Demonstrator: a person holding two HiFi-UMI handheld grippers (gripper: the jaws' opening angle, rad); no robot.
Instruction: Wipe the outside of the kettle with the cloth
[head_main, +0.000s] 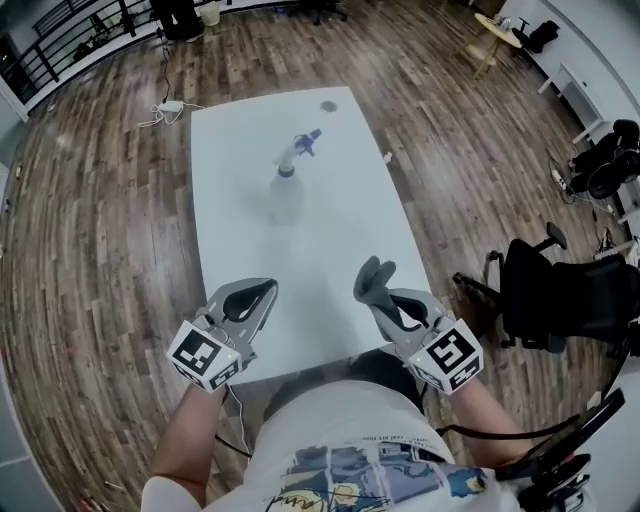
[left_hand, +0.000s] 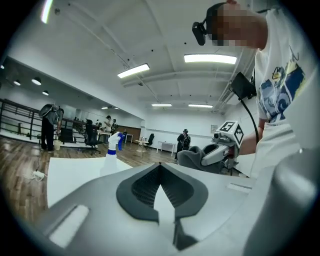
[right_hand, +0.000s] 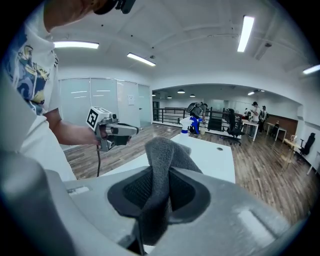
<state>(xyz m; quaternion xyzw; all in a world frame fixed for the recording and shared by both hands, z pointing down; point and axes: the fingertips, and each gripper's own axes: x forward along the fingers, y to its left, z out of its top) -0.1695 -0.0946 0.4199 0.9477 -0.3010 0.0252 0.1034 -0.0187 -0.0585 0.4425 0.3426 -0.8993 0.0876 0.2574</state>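
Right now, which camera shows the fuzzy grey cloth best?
The right gripper view: the fuzzy grey cloth fills the middle, pinched between the right gripper's fingers. The head view shows it small; the left gripper view shows a distant lump.

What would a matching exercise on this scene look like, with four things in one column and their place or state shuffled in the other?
Things:
1. spray bottle
2. cloth
3. left tongs
4. office chair

Place or state:
A. shut, nothing between them
B. on the floor, right of the table
C. standing on the white table
D. clamped in the right tongs

Pairs: 1-C, 2-D, 3-A, 4-B
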